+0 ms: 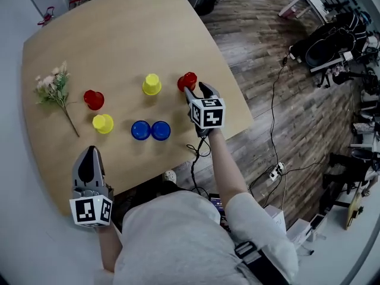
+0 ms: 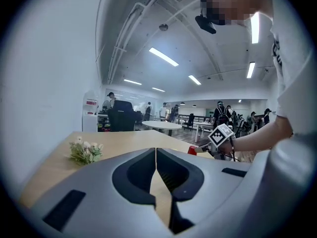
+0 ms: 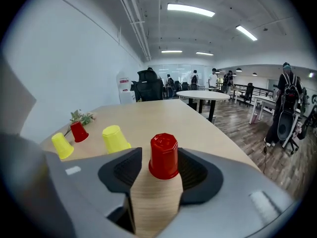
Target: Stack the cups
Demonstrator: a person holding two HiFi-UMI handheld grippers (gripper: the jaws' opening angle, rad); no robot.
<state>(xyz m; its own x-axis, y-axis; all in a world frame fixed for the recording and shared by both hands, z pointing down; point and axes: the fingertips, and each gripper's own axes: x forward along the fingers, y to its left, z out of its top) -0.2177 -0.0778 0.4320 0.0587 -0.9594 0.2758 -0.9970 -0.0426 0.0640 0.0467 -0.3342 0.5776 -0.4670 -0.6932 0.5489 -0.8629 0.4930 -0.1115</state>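
Observation:
Several plastic cups stand apart on the wooden table [image 1: 119,34]. An upside-down red cup [image 1: 187,81] [image 3: 163,155] stands near the right edge, between the jaws of my right gripper [image 1: 196,89] [image 3: 160,158], which is open around it. A gap shows on the cup's left side. To its left are a yellow cup [image 1: 152,84] [image 3: 115,139], two blue cups [image 1: 141,130] [image 1: 161,130], another yellow cup [image 1: 103,123] [image 3: 61,145] and a second red cup [image 1: 94,100] [image 3: 78,131]. My left gripper [image 1: 90,154] [image 2: 156,151] is shut and empty near the table's front edge.
A sprig of artificial flowers [image 1: 54,88] [image 2: 85,151] lies at the table's left side. The table's right edge [image 1: 240,100] drops to a wood floor with cables [image 1: 274,117]. Beyond are office chairs, round tables and people.

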